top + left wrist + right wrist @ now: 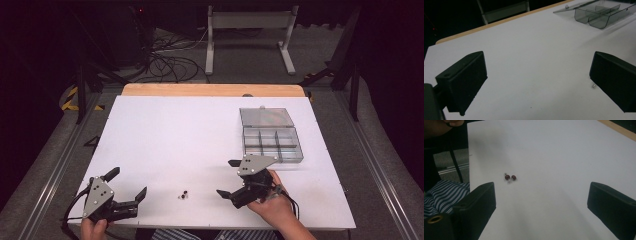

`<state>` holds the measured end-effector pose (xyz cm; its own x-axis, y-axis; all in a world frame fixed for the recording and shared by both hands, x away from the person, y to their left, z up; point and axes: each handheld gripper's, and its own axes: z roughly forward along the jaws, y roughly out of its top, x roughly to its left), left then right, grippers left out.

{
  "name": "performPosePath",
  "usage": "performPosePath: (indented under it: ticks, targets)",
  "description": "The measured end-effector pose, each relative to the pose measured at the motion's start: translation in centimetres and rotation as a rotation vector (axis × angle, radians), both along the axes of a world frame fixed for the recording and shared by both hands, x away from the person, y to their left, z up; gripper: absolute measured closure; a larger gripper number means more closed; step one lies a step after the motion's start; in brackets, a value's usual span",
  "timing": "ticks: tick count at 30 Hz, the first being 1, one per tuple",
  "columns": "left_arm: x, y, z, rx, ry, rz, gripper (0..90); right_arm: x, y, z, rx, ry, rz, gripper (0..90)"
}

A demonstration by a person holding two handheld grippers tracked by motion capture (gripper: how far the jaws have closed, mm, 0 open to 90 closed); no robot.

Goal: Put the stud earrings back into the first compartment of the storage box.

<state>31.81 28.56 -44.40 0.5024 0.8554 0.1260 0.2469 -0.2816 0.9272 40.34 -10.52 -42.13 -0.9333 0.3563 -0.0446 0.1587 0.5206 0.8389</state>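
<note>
Two small dark red beads (184, 195) with tiny metal pins lie close together on the white table (175, 135) near its front edge. They sit between my two grippers. My left gripper (129, 182) is at the front left, open, with nothing between its jaws. My right gripper (226, 178) is to the right of the beads, open and empty, its jaws pointing left toward them. In the right gripper view the beads (510, 177) lie ahead of the open right gripper (541, 205), left of centre. The left gripper (537, 82) stands wide apart over bare table, a tiny metal bit (594, 85) beside its right jaw.
A clear plastic compartment box (272, 142) with its lid folded back stands at the right of the table, just beyond my right gripper; the box (599, 17) lies far ahead in the left gripper view. Striped cloth (441, 192) shows below the table's front edge.
</note>
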Motion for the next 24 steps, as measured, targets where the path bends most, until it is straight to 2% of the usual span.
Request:
performPosePath:
  ticks: [7, 24]
  targets:
    - [0.0, 0.1, 0.0, -0.004, 0.000, 0.000, 1.7, 0.3, 2.4, -0.3, -0.005, 0.021, 0.043, 9.0]
    - [0.0, 0.1, 0.0, -0.004, 0.006, 0.007, 1.7, 0.6, 6.4, -1.0, -0.002, 0.054, 0.129, 10.4]
